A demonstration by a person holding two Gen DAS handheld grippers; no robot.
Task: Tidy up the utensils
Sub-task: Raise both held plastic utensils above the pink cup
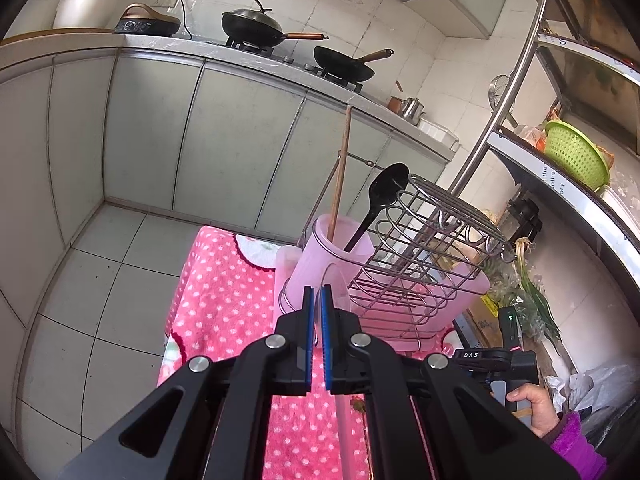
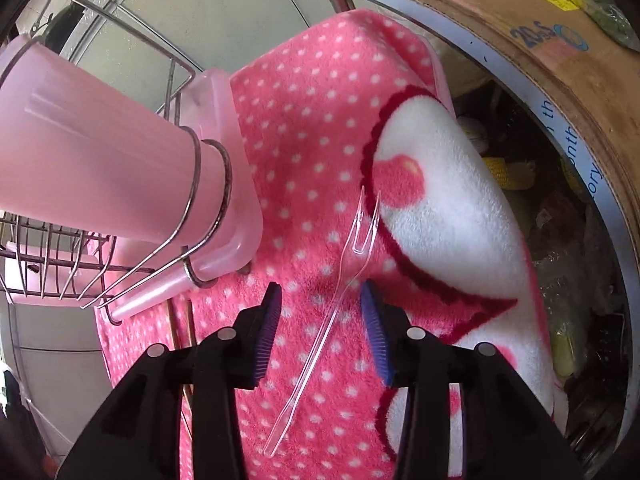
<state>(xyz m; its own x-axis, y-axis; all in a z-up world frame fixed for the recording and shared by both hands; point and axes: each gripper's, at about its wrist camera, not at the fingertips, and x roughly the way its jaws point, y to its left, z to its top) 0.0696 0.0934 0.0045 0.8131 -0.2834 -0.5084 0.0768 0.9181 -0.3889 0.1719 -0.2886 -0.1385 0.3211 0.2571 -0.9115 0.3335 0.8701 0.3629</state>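
Utensils are partly sorted, I'd say: a wooden stick and black spoon already stand in the pink cup of the wire rack. The left gripper is clenched on a clear thin piece. The right gripper, fingers released, straddles a clear plastic fork lying loose on the pink blanket.

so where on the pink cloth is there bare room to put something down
Free: the dotted cloth left of the pink cup, towards the floor side. Crowded: the wire rack on the right, and the clear fork lying under the right gripper.
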